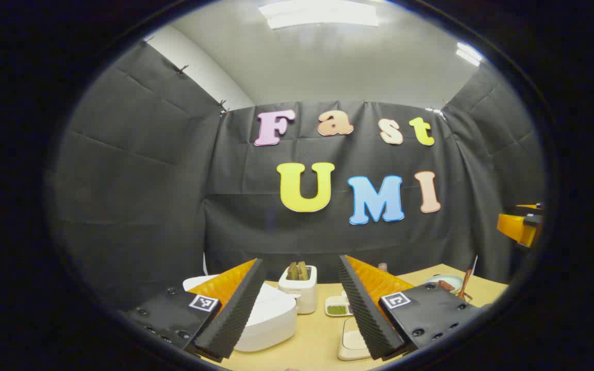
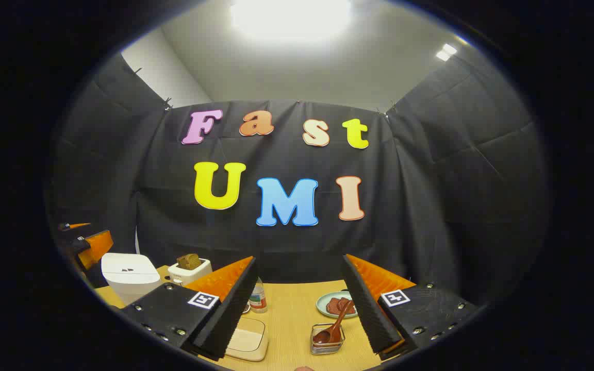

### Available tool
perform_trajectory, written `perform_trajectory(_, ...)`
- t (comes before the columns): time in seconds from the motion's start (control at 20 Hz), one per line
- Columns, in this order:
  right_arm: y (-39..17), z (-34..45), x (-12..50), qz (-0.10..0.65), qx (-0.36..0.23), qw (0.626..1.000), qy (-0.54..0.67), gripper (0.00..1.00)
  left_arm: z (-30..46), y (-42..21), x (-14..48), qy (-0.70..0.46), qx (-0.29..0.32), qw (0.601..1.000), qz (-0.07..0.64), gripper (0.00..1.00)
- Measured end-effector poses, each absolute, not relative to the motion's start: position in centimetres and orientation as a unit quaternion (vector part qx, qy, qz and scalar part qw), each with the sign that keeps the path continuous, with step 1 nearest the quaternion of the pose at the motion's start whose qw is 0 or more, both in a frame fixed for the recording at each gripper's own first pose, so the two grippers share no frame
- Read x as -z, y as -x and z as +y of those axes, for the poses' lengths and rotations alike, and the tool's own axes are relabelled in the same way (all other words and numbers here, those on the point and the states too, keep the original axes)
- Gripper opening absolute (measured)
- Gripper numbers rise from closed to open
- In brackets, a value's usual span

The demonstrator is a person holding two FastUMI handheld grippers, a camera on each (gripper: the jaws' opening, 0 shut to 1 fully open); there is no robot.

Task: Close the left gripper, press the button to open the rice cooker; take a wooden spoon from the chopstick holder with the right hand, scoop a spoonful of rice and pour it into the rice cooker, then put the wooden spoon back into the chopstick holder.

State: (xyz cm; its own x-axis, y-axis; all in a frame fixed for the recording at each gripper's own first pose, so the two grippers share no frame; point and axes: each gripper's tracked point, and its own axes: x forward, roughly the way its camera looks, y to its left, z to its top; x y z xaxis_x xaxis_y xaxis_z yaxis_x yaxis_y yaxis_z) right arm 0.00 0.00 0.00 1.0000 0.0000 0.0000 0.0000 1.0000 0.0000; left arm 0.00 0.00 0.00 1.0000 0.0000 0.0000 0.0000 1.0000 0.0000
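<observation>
The white rice cooker (image 1: pixel 271 319) stands with its lid down, low behind my left gripper's left finger; in the right gripper view the rice cooker (image 2: pixel 129 275) is far left. My left gripper (image 1: pixel 302 262) is open and holds nothing. A wooden spoon (image 2: pixel 334 323) leans in the wire chopstick holder (image 2: pixel 327 344), just left of my right gripper's right finger. My right gripper (image 2: pixel 299 260) is open and holds nothing, above the table. A cream box (image 2: pixel 248 341) lies by its left finger, and the same cream box (image 1: pixel 352 342) sits between the left gripper's fingers.
A white toaster (image 1: pixel 299 291) with bread stands behind the cooker. A small tray (image 1: pixel 337 308) of green stuff, a bottle (image 2: pixel 258 299) and a plate (image 2: pixel 335 304) of dark red food sit on the wooden table (image 2: pixel 292 314). Black cloth walls close the booth.
</observation>
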Motion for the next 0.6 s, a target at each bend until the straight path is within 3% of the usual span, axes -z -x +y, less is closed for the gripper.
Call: perform_trajectory(0.6,-1.1,-0.5,0.3,-0.001,0.01,1.0,0.012,0.98,-0.3,-0.7,-0.3,-0.016,0.005,1.0,-0.009,0.95)
